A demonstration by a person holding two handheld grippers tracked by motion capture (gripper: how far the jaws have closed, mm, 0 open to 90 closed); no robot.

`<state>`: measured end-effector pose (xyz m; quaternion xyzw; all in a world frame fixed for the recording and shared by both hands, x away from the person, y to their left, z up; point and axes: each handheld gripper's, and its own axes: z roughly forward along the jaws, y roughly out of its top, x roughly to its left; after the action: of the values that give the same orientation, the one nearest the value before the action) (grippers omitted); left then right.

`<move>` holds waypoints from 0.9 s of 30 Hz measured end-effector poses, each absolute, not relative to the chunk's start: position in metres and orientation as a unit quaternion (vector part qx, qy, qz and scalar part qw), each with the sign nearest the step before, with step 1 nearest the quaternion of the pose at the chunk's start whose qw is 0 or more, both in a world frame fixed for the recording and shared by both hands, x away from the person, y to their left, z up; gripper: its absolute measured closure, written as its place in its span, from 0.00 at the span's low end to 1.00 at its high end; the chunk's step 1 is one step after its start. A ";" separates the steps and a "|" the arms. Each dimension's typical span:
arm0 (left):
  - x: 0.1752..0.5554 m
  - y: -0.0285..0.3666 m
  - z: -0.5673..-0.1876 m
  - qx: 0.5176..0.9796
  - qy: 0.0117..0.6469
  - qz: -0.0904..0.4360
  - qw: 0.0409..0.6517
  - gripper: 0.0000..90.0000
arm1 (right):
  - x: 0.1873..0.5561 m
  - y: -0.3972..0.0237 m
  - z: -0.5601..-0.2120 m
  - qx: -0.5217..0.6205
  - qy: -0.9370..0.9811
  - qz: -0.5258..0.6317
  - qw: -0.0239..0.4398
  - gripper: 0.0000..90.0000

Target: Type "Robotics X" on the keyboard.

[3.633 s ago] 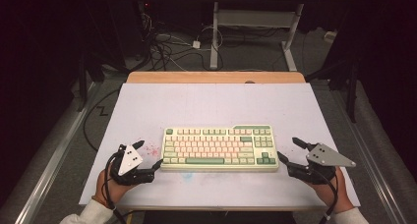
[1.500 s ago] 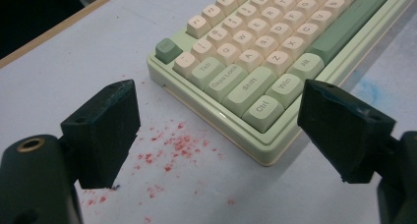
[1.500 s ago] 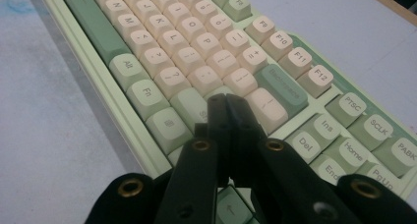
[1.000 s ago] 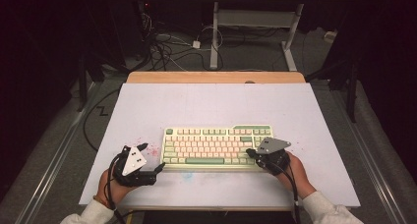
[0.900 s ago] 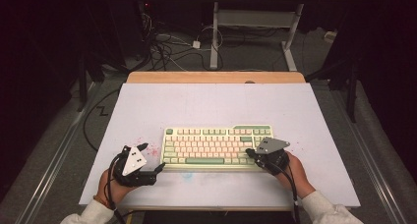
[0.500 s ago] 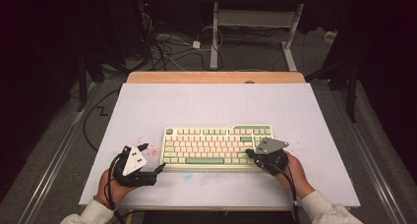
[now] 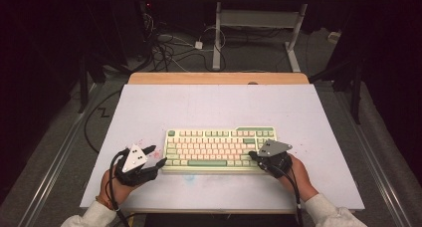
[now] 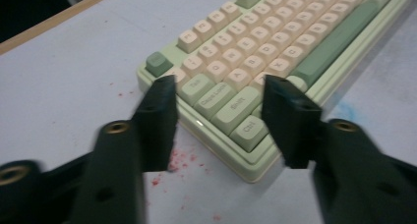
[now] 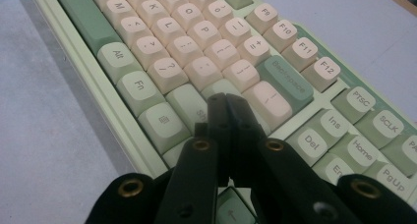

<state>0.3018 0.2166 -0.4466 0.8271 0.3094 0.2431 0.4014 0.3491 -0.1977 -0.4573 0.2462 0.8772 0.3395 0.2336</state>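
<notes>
While left tool [image 8: 219, 118] closes at keyboard [image 7: 219, 148] corner, table [image 7: 219, 102] beyond bare

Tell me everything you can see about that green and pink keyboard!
The keyboard is a pale green, plastic-looking case with peachy-pink letter keys and darker green keys such as the space bar, Backspace and Shift. It lies flat on the white table, near the front edge. The right tongs, shut, rest their tips on the keys near Enter. The left tongs have just been closing; they stand apart at its left corner, above Ctrl, gripping nothing.
</notes>
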 end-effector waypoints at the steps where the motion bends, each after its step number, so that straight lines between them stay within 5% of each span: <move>1: 0.302 0.215 -0.445 0.829 0.307 0.245 0.398 0.63 | 0.349 -0.198 -0.457 0.246 0.877 0.340 0.233 1.00; 9: 0.307 0.207 -0.437 0.835 0.300 0.237 0.397 0.97 | 0.349 -0.198 -0.458 0.246 0.877 0.340 0.234 1.00; 27: 0.326 0.176 -0.426 0.851 0.274 0.223 0.390 0.97 | 0.349 -0.197 -0.458 0.245 0.877 0.339 0.237 1.00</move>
<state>0.3262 0.1757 -0.4262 0.8505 0.2735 0.2227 0.3901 0.3486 -0.1973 -0.4577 0.2451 0.8768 0.3390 0.2370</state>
